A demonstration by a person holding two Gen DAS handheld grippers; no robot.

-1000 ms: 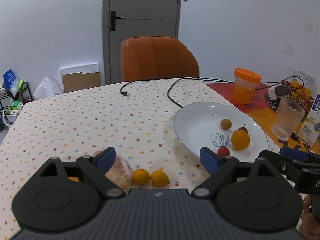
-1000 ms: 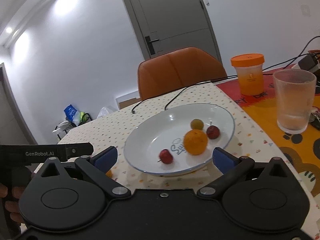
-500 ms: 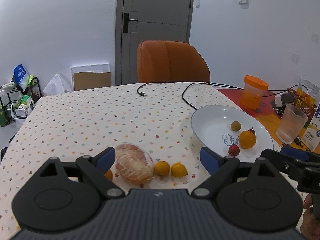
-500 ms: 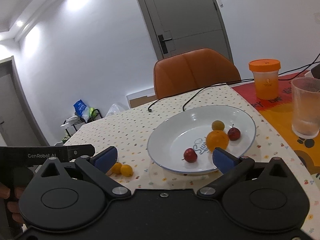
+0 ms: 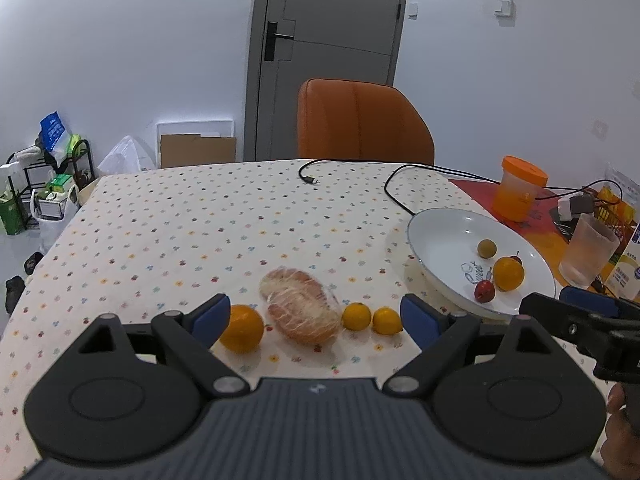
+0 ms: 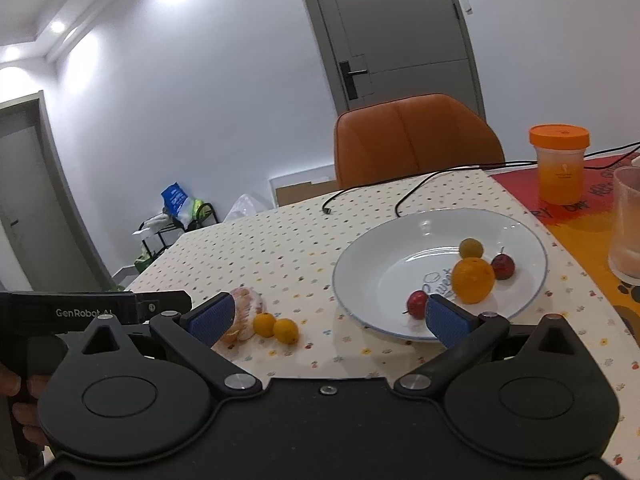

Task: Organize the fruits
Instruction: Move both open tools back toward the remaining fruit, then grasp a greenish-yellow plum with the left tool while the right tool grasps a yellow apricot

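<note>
Both claws, the left claw (image 5: 315,314) and the right claw (image 6: 329,314), are held spread wide and empty. Beside the white plate (image 5: 440,232), already loaded with four fruits, a peeled pomelo (image 5: 301,311), an orange (image 5: 241,328) and two kumquats (image 5: 372,318) are left on the table (image 5: 200,220), judged awaiting transfer.

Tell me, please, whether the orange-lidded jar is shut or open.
Shut: the orange-lidded jar stands upright on the red mat, lid seated flat on top.
</note>
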